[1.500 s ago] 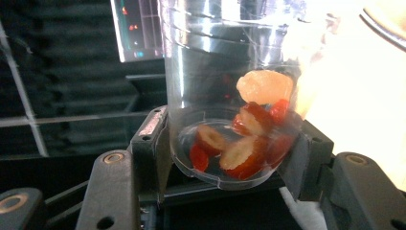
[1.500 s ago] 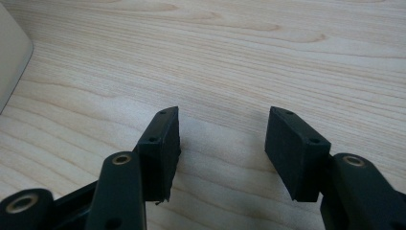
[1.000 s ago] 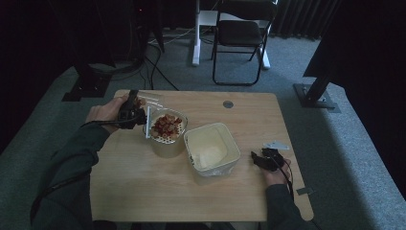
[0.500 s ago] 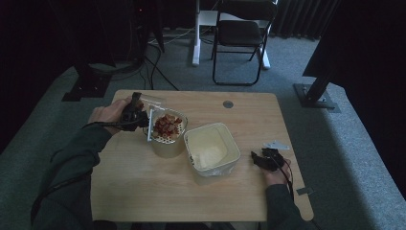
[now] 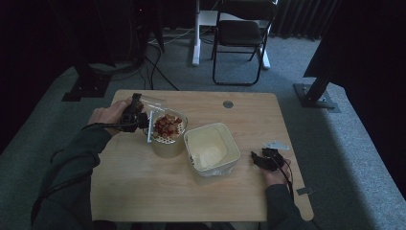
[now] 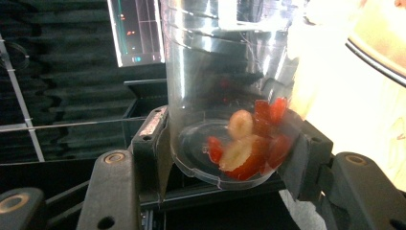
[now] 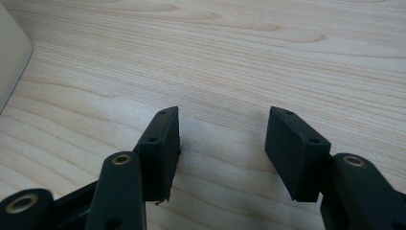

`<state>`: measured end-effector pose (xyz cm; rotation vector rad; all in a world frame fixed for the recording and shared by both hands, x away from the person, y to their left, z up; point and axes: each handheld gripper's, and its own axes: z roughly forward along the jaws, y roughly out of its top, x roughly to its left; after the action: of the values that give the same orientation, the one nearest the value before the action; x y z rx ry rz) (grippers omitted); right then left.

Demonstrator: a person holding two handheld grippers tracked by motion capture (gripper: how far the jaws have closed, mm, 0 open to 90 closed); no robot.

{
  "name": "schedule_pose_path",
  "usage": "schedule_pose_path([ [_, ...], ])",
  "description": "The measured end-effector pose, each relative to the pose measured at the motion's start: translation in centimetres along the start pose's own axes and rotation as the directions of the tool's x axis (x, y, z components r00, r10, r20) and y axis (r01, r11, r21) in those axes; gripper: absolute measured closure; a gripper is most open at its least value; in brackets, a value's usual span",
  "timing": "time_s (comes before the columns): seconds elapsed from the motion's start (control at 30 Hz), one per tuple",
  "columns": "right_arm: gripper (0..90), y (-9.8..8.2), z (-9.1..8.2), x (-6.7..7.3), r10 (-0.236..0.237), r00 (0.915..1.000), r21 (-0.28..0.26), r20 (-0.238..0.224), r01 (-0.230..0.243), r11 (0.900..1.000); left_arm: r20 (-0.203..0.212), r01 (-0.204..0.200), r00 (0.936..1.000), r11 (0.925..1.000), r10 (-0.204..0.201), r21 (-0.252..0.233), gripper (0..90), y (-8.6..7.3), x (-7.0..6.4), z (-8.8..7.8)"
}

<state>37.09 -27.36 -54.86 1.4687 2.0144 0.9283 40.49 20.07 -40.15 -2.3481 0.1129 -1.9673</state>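
My left gripper (image 5: 135,117) is shut on a clear plastic cup (image 5: 154,111), held tipped on its side with its mouth over a round bowl (image 5: 167,143) heaped with red and pale fruit pieces. In the left gripper view the black pads press both sides of the cup (image 6: 225,72), and a few red and pale pieces (image 6: 249,143) still lie at its bottom. A square white container (image 5: 210,148) stands right of the bowl. By the table's right edge, my right gripper (image 5: 262,160) rests low with its jaws apart over bare wood (image 7: 222,143).
The wooden table (image 5: 143,191) has a small metal disc (image 5: 228,104) set near its far edge. A corner of the white container (image 7: 12,57) lies left of the right gripper. A folding chair (image 5: 239,33) and stand bases sit on the floor beyond.
The cup in the left gripper has tipped slightly further over the bowl. The right hand has stayed still.
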Motion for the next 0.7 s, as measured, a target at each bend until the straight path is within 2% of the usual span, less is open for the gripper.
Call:
schedule_pose_path([
  [0.1, 45.6, 0.00, 0.00, 0.00, 0.000, 1.0000, 0.000, 0.000, 0.000, 1.000, 0.000, 0.015, 0.9999, 0.9999, -0.015, -0.001, 44.2, 0.04, 0.21, 0.07],
  [0.27, 45.6, 0.00, 0.00, -0.01, 0.000, 1.0000, 0.000, -0.001, 0.000, 1.000, -0.009, -0.002, 1.0000, 1.0000, 0.002, -0.004, 44.0, 0.04, 0.13, 0.03],
  [0.43, 45.5, 0.00, 0.00, 0.00, 0.001, 1.0000, 0.000, -0.001, -0.001, 1.000, -0.020, 0.037, 0.9991, 0.9993, -0.037, -0.005, 43.9, -0.36, 0.33, -0.19],
  [0.5, 45.5, 0.00, 0.00, 0.00, 0.002, 1.0000, -0.001, -0.001, -0.002, 1.000, -0.023, 0.024, 0.9995, 0.9997, -0.024, -0.003, 43.8, -0.47, 0.12, -0.24],
  [0.57, 45.5, 0.00, 0.00, 0.02, 0.000, 1.0000, 0.001, 0.000, 0.000, 1.000, -0.020, 0.028, 0.9994, 0.9996, -0.028, -0.002, 43.8, -0.58, 0.04, -0.21],
  [0.63, 45.5, 0.00, 0.00, 0.01, 0.000, 1.0000, 0.001, 0.000, 0.000, 1.000, -0.008, 0.065, 0.9979, 0.9979, -0.065, -0.007, 43.7, -0.70, 0.17, -0.16],
  [0.67, 45.5, 0.00, 0.00, 0.02, 0.001, 1.0000, 0.000, 0.000, -0.001, 1.000, 0.007, 0.109, 0.9941, 0.9940, -0.109, -0.013, 43.6, -0.77, 0.35, -0.15],
  [0.7, 45.6, 0.00, 0.00, 0.01, 0.000, 1.0000, 0.001, 0.001, 0.000, 1.000, 0.025, 0.161, 0.9867, 0.9868, -0.161, -0.016, 43.6, -0.86, 0.56, -0.14],
])
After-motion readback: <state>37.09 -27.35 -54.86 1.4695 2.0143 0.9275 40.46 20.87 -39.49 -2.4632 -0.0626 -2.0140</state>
